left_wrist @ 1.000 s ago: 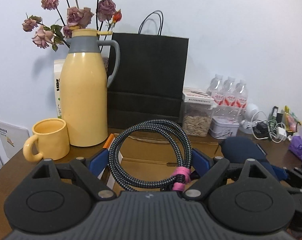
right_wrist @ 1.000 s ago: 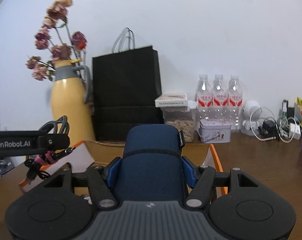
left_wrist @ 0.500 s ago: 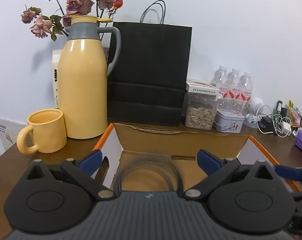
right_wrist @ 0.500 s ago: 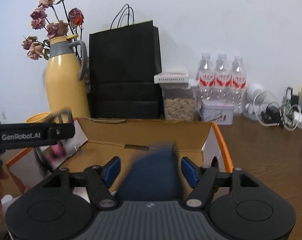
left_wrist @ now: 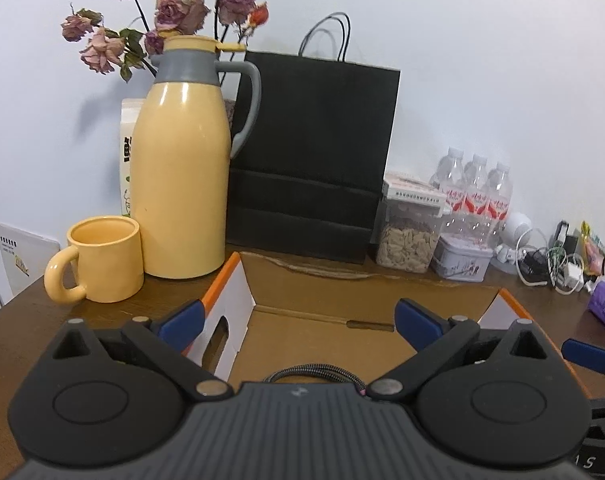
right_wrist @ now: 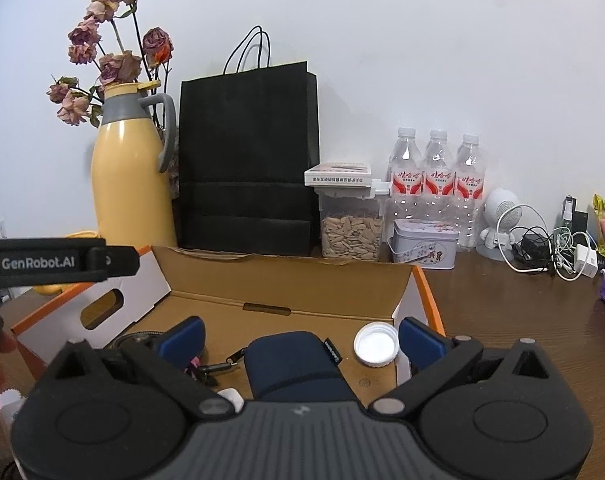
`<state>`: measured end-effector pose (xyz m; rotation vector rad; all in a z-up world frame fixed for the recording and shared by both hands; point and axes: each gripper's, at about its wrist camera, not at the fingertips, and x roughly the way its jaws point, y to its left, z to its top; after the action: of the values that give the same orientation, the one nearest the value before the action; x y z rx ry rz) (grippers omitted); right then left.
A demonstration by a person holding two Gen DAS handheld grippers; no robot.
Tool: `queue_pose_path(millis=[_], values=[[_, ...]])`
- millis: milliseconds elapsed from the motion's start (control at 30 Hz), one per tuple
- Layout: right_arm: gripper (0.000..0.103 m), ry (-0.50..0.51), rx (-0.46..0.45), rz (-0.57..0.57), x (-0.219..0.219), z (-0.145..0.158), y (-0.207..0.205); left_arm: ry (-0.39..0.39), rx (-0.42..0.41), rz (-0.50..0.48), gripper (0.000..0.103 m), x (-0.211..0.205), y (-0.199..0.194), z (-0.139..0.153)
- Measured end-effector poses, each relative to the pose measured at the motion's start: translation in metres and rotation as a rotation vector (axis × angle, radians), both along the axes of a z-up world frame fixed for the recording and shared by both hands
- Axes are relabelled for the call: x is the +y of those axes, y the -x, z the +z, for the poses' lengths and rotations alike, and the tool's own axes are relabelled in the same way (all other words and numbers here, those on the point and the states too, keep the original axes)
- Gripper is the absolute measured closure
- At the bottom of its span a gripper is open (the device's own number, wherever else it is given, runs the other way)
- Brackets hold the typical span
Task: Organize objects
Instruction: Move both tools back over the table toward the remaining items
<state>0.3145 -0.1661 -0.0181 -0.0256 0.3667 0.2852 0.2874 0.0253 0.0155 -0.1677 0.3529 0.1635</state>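
Right gripper (right_wrist: 300, 338) jaws are opening, now spread wide; the navy pouch (right_wrist: 298, 364) is lying between them at lower centre of the right wrist view, but the pads are not pressing on it. It is resting on the floor of the cardboard box (right_wrist: 286, 280). Left gripper (left_wrist: 298, 318) jaws are standing fully spread with nothing pinched; the braided cable (left_wrist: 314, 374) is lying coiled just below them at bottom centre of the left wrist view, mostly hidden by the gripper body.

Both items look released into the box, so the step in hand is clearing out. Doing it well probably means keeping both pairs of jaws wide and lifting straight up and back, so no pad is snagging the cable loop or dragging the pouch. The right one should also be avoiding the white cap (right_wrist: 376, 344), just right of the pouch. The yellow mug (left_wrist: 102, 260) and yellow thermos (left_wrist: 182, 168) at left are standing outside the box.
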Motion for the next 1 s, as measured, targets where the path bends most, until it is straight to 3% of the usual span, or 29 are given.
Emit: queue_pose_path(millis=[400, 1000], values=[[0.000, -0.022, -0.079, 0.005, -0.017, 0.016, 0.033, -0.008, -0.054, -0.024, 0.000, 0.000, 0.045, 0.015], [0.000, 0.038, -0.053, 0.003, -0.050, 0.018, 0.102, -0.032, 0.031, 0.024, 0.000, 0.036, 0.127, 0.012]])
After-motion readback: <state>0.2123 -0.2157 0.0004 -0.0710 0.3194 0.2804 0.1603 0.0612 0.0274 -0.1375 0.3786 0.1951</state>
